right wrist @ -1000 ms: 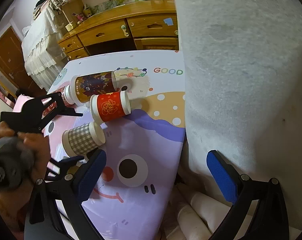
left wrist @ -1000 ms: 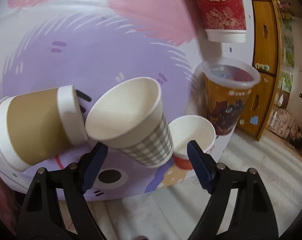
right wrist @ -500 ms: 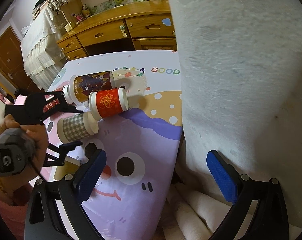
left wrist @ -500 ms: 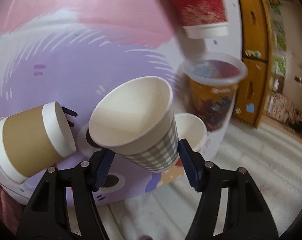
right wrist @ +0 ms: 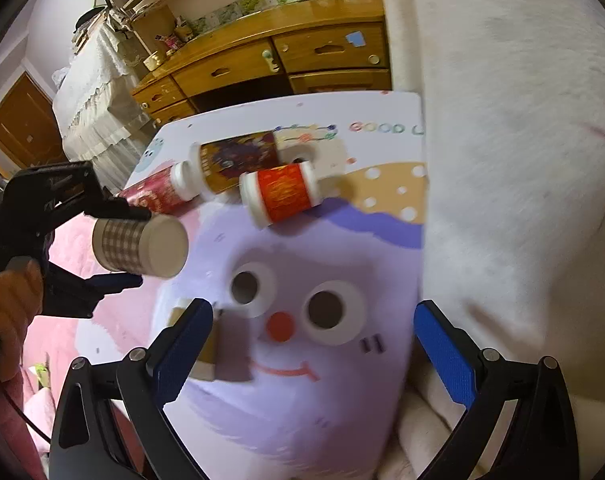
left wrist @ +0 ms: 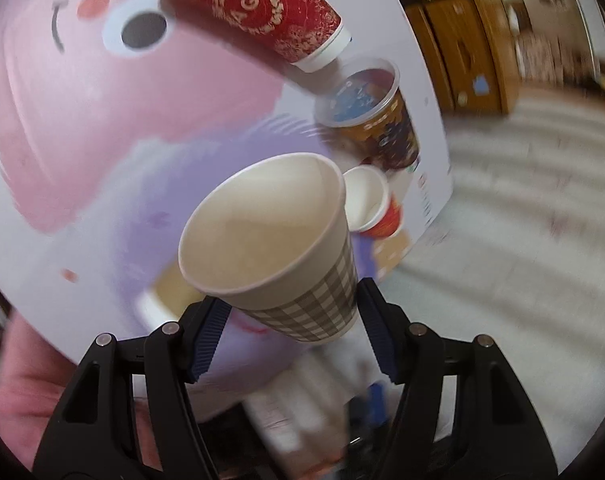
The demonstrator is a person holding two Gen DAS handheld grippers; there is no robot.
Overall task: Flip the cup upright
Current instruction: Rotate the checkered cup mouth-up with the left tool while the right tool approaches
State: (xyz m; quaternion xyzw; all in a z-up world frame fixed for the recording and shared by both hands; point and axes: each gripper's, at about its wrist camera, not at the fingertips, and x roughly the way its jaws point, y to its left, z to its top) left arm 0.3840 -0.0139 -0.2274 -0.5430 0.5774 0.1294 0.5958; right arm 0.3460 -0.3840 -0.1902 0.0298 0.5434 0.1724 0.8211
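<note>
- Checked cup [left wrist: 286, 256]: paper, tapered, grey-and-white gingham wall, plain off-white inside, rolled rim. Held clear above the table, mouth tilted toward the left wrist camera; in the right wrist view [right wrist: 138, 245] it lies roughly level in the air.
- Left gripper [left wrist: 292, 336]: black frame, ribbed blue pads, closed on the cup's lower wall from both sides.
- Right gripper [right wrist: 312, 354]: same build, jaws spread wide, holding nothing, hovering over the table's near edge.
- Table [right wrist: 334, 240]: smooth printed top, lilac and pink cartoon faces.
- Red cup [right wrist: 280, 194]: short, paper, white rims, lying on its side.
- Clear cup [right wrist: 238, 158]: plastic, dark printed sleeve, on its side, just beside the red cup.
- Tall cup [left wrist: 258, 12]: red, gold wreath print, on its side.
- Brown cup [right wrist: 206, 344]: partly hidden behind the right gripper's pad, blurred.
- Cabinet [right wrist: 262, 60]: glossy wood, drawers.
</note>
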